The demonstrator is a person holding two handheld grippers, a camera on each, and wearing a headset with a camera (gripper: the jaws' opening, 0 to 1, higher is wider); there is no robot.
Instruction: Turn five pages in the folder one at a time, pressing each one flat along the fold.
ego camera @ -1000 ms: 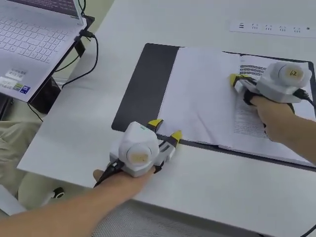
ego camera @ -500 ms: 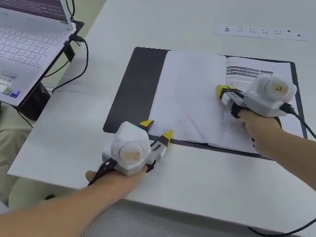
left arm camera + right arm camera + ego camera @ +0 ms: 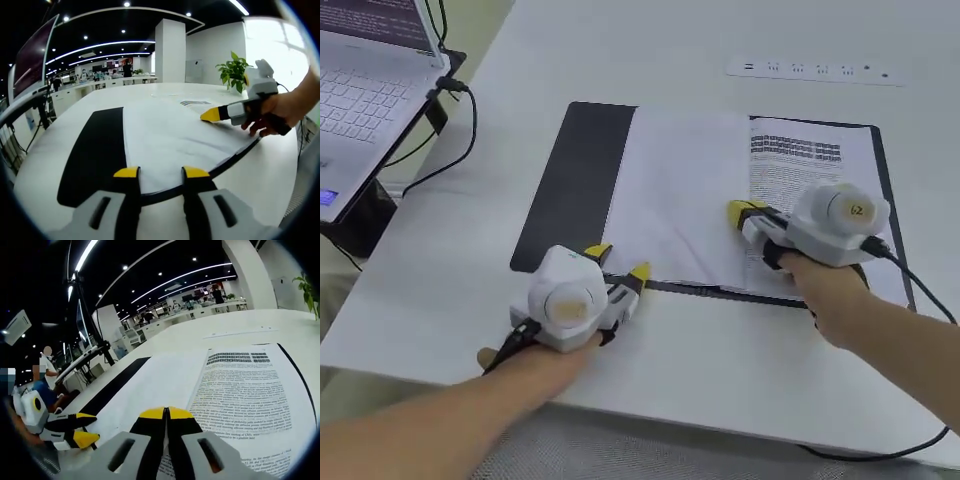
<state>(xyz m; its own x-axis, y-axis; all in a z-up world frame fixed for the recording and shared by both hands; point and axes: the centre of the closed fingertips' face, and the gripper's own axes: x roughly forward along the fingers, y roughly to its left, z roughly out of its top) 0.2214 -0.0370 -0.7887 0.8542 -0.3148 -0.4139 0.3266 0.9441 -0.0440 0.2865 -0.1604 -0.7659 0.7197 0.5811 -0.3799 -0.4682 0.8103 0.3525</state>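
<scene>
The white table [image 3: 740,340] holds an open folder [image 3: 575,180]. A power strip [image 3: 815,70] lies beyond it, far right.

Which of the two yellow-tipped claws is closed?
The right gripper, over the printed page: its jaws touch. The left gripper, at the near edge of the folder, has its jaws apart.

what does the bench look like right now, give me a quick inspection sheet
surface: white table, flat.
job's things: black folder lying open; blank page left of the fold, printed page right of it.
clutter: laptop far left, power strip at the far edge.
grippers: left tongs open at the folder's near edge; right tongs shut, tip by the fold.
cables: black cable beside the laptop.
surroundings: open office, potted plant.
</scene>
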